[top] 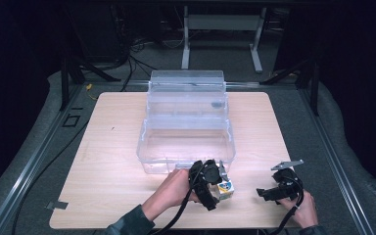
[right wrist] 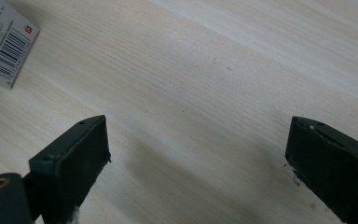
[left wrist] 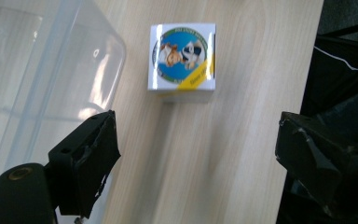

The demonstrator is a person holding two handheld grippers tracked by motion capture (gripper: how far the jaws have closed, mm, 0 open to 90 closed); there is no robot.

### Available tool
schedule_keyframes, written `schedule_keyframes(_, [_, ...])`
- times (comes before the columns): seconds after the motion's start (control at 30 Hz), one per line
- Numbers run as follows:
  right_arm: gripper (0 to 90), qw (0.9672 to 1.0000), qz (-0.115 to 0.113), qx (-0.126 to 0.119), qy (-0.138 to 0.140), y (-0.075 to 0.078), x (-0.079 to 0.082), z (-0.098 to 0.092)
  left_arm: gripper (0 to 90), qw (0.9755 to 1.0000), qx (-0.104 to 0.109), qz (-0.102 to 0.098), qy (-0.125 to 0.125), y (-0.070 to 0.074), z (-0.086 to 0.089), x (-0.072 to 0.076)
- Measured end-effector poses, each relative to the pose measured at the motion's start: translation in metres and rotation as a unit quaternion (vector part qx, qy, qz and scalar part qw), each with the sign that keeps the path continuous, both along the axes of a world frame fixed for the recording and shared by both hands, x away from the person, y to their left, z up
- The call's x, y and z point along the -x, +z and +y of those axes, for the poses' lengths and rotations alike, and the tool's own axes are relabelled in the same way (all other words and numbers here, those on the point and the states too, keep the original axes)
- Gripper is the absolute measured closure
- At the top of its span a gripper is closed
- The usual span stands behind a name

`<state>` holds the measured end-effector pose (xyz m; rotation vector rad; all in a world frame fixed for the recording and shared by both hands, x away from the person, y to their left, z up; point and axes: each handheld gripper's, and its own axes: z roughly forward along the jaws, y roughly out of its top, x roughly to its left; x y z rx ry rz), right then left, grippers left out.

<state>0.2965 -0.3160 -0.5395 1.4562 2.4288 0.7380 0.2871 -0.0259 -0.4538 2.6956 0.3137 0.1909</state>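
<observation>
The clear bin (top: 186, 142) blocks the counter's (top: 107, 161) middle. Left and right of it lies open counter. A small box (top: 225, 188) sits just before the bin.

One small printed box (top: 224, 188), one clear plastic bin (top: 186, 147), one wooden table (top: 107, 161), two grippers

The left tool (top: 214, 185) hangs in a bare hand (top: 172, 190), jaws spread wide with nothing between them. To its right, the right tool (top: 263, 192) lies level, jaws apart.
</observation>
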Motion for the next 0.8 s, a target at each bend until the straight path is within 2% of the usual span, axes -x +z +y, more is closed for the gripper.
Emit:
schedule_keyframes(0.13, [6.5, 0.9999, 0.013, -0.001, 0.007, 0.0, 0.0, 0.002, 13.4, 0.9997, 0.007, -0.006, 0.024, 0.001, 0.02, 0.005])
schedule_keyframes(0.17, [6.5, 0.9999, 0.013, -0.001, 0.007, 0.0, 0.0, 0.002, 13.4, 0.9997, 0.007, -0.006, 0.024, 0.001, 0.02, 0.005])
schedule_keyframes(0.2, [6.5, 0.9998, 0.015, -0.001, 0.011, 0.0, 0.0, 0.003, 13.5, 0.9992, 0.008, -0.008, 0.038, -0.001, 0.031, 0.007])
schedule_keyframes(0.23, [6.5, 0.9998, 0.017, -0.003, 0.013, 0.001, 0.0, 0.004, 13.5, 0.9992, 0.008, -0.008, 0.038, -0.001, 0.031, 0.007])
schedule_keyframes(0.27, [6.4, 0.9997, 0.019, -0.003, 0.014, 0.001, 0.0, 0.004, 13.4, 0.9987, 0.007, -0.009, 0.05, -0.004, 0.042, 0.01])
schedule_keyframes(0.3, [6.4, 0.9997, 0.019, -0.003, 0.014, 0.001, 0.0, 0.004, 13.5, 0.9987, 0.007, -0.009, 0.05, -0.004, 0.042, 0.01])
schedule_keyframes(0.33, [6.4, 0.9997, 0.021, -0.002, 0.014, 0.0, 0.0, 0.005, 13.5, 0.9981, 0.013, -0.005, 0.061, -0.006, 0.053, 0.013])
schedule_keyframes(0.43, [6.4, 0.9995, 0.024, -0.003, 0.018, -0.001, -0.001, 0.006, 13.4, 0.9975, 0.013, -0.006, 0.07, -0.007, 0.063, 0.013])
schedule_keyframes(0.47, [6.3, 0.9995, 0.025, 0.001, 0.017, -0.001, -0.001, 0.007, 13.2, 0.9962, 0.017, -0.006, 0.085, -0.009, 0.072, 0.014])
schedule_keyframes(0.57, [6.4, 0.9995, 0.028, 0.003, 0.018, -0.001, 0.0, 0.008, 12.1, 0.9951, 0.02, -0.008, 0.096, -0.009, 0.081, 0.014])
schedule_keyframes(0.63, [6.4, 0.9993, 0.031, 0.005, 0.021, -0.001, -0.001, 0.009, 11.6, 0.993, 0.026, -0.011, 0.115, -0.011, 0.094, 0.015])
schedule_keyframes(0.8, [6.4, 0.9991, 0.037, 0.005, 0.018, -0.001, 0.0, 0.009, 12.7, 0.9902, 0.026, -0.019, 0.136, -0.014, 0.106, 0.021])
